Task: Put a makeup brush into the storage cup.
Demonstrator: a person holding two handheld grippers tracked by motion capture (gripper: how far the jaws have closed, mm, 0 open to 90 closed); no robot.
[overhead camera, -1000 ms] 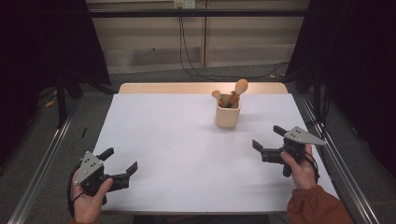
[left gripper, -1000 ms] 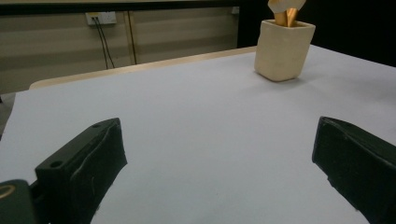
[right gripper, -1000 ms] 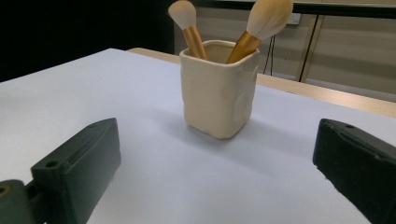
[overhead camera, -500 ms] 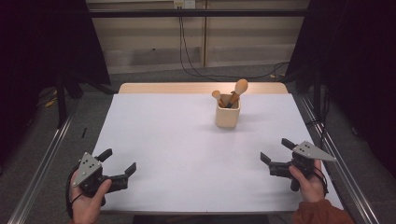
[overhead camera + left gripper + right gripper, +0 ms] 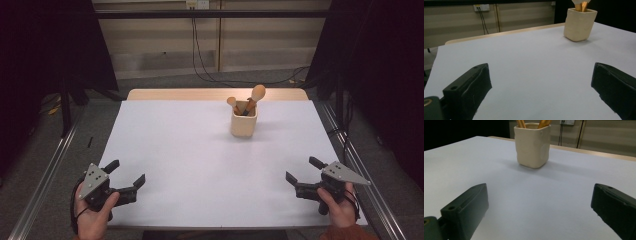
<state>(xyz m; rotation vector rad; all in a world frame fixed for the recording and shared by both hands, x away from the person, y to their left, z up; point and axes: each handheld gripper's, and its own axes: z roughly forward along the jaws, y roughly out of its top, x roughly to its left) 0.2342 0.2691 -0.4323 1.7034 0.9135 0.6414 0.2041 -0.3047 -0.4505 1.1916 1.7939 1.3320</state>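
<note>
A cream square cup (image 5: 243, 122) stands upright on the white table (image 5: 200, 150), right of centre toward the back, with wooden spoons (image 5: 256, 96) sticking out of it. The cup (image 5: 579, 23) also shows at the upper right of the left gripper view, and the cup (image 5: 532, 144) stands straight ahead in the right gripper view. My left gripper (image 5: 125, 174) rests open near the front left corner, held by a hand. My right gripper (image 5: 303, 170) is open near the front right edge. Nothing lies between either pair of jaws.
Metal rails (image 5: 45, 170) run along both sides of the table. A wooden strip (image 5: 215, 94) edges the far side. Cables (image 5: 210, 70) hang down the back wall, and dark curtains close in left and right.
My right gripper has drawn back toward the front edge and lower over the table. The left gripper has barely shifted.
</note>
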